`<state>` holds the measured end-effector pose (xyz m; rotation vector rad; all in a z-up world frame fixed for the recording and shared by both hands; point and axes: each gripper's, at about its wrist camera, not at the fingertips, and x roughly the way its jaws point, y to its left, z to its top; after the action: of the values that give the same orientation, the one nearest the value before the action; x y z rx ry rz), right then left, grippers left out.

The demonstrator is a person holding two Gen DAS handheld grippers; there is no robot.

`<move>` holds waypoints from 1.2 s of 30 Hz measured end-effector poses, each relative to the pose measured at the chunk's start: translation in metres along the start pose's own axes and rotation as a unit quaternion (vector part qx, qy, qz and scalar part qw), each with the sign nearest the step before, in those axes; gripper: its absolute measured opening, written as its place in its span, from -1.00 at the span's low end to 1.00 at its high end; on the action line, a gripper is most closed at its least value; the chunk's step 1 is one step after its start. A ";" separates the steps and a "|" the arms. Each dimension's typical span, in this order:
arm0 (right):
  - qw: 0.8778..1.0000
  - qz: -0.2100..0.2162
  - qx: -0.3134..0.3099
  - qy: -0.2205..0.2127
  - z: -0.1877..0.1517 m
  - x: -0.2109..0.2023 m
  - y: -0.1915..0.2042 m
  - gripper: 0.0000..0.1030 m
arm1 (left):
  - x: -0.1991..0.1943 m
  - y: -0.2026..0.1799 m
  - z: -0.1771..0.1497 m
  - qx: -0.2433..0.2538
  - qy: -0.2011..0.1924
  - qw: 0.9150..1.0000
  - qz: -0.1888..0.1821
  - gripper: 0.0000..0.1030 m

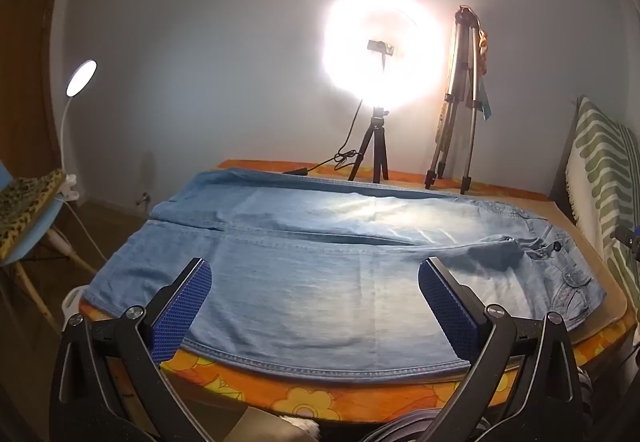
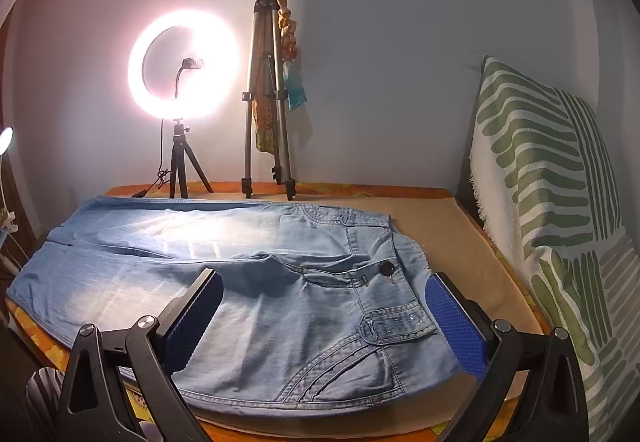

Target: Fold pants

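On the table (image 1: 280,398), spread flat across its orange flowered cover, lie the light blue pants (image 1: 320,282), both legs running out to the left and the waistband with its dark button (image 2: 387,268) off to the right. Nothing folded yet, by the look of it, so this is the very start. The left gripper (image 1: 316,302) hangs above the near leg, blue pads spread wide, nothing between them, not touching cloth. Over at the waist end, the right gripper (image 2: 326,326) stands just as wide, framing the near pocket (image 2: 396,326), also empty. Both point gently downward at the near edge of the denim. At the far side a ring light (image 2: 136,81) blazes beside a folded tripod (image 2: 266,101), and a green-striped cushion (image 2: 552,181) stands to the right. Likely next: both come down onto the near hem line, pinch the near leg, and carry it over the far one. That calls for lifting evenly, or the fabric will bunch at the crotch.
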<state>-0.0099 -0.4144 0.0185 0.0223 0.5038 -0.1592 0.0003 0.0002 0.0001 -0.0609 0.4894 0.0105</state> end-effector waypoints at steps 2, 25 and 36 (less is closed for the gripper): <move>1.000 -0.001 -0.001 0.000 0.000 0.000 0.000 0.98 | 0.001 0.001 0.000 -0.001 0.002 1.000 -0.002 1.00; 1.000 -0.001 -0.001 -0.002 0.001 0.001 0.000 0.98 | 0.000 0.004 0.001 -0.006 0.000 1.000 0.005 1.00; 1.000 -0.001 0.000 -0.001 0.002 0.001 -0.001 0.98 | 0.003 0.005 0.001 -0.004 0.001 1.000 0.003 1.00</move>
<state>-0.0083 -0.4160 0.0198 0.0216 0.5013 -0.1605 0.0035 0.0048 -0.0004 -0.0678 0.4920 0.0192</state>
